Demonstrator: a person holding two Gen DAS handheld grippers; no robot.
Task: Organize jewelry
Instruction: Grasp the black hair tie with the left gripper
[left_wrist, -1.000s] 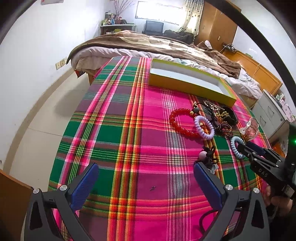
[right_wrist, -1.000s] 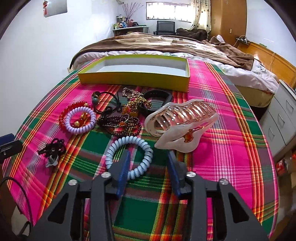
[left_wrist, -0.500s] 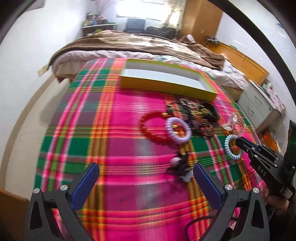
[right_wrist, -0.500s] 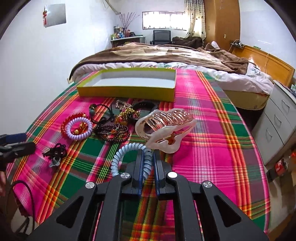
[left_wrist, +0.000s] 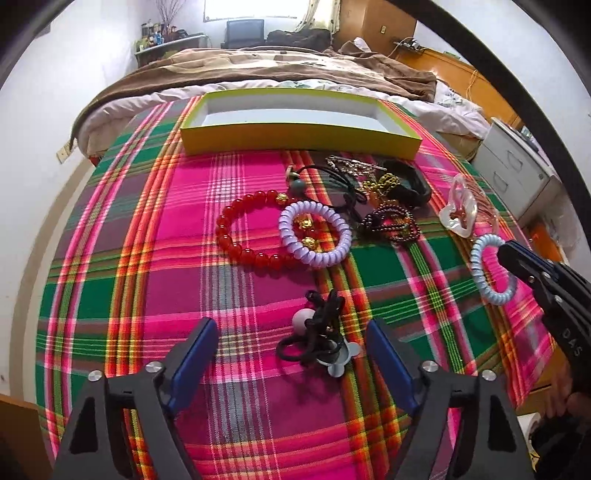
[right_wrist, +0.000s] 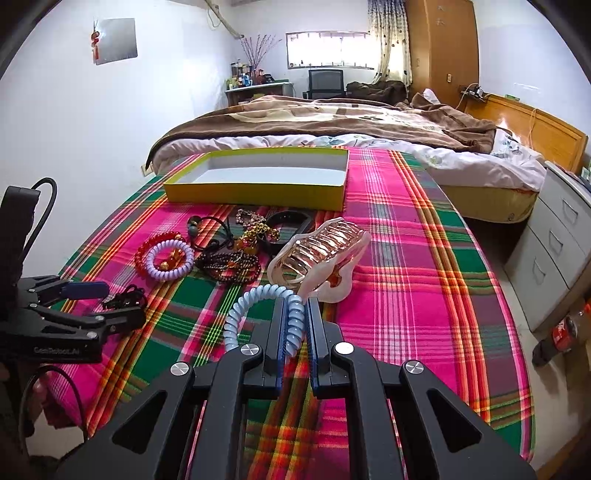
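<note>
The step in hand is the first pick-up: the right gripper (right_wrist: 295, 325) has its jaws pinching the near side of the pale blue spiral coil hair tie (right_wrist: 255, 306), whose loop arcs out to the left of the fingers just above the pink, green and orange plaid tablecloth (right_wrist: 406, 258), close beside the translucent peach claw hair clip (right_wrist: 321, 254). The left gripper (left_wrist: 291, 354) has its jaws spread wide, poised low over the black elastic hair tie with a grey bead and grey flower charm (left_wrist: 317, 339), which lies between the blue pads but is not touched. The red glass bead bracelet (left_wrist: 240, 240), the lilac spiral coil hair tie (left_wrist: 314, 236) overlapping it and the tangle of dark bead strands and gold chains (left_wrist: 384, 206) lie loose near the shallow yellow-green cardboard tray (left_wrist: 295, 136), which looks empty. Next, I judge, the right gripper should lift the blue coil clear of the clip, carry it forward over the tray's near wall and release; the springy coil may swing or snag.
</note>
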